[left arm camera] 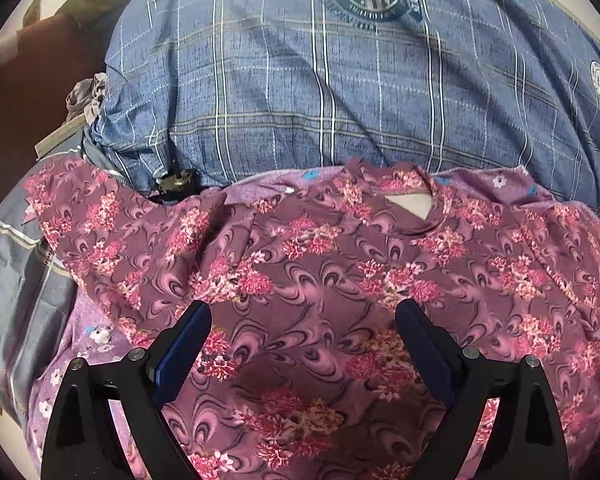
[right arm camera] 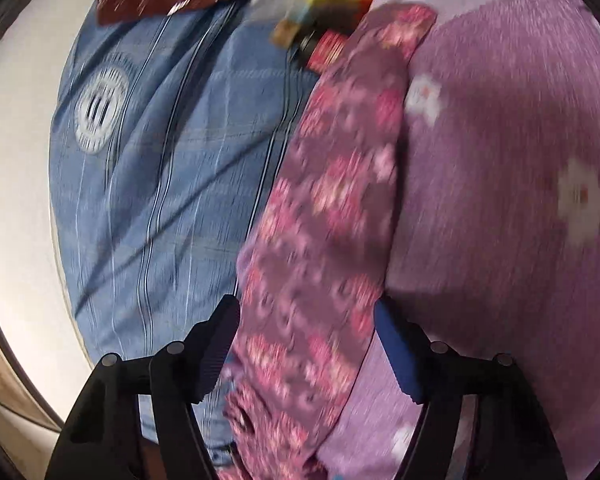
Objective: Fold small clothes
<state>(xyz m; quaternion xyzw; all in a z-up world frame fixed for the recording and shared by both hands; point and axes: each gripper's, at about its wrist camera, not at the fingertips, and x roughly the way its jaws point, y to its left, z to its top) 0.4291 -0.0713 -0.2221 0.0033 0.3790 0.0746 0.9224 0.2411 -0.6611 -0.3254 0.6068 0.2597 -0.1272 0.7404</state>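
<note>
Mauve floral top lies spread flat, neckline opening visible

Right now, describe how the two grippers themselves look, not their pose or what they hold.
The left gripper and right gripper look alike: matte black angular frames with triangular cut-outs and round silver bolt heads at the joints. The fingers carry dark blue pads; one on the right shows fine ribbing. No cables, markings or sleeves show.

Motion blur smears the packets beyond recognition.
</note>
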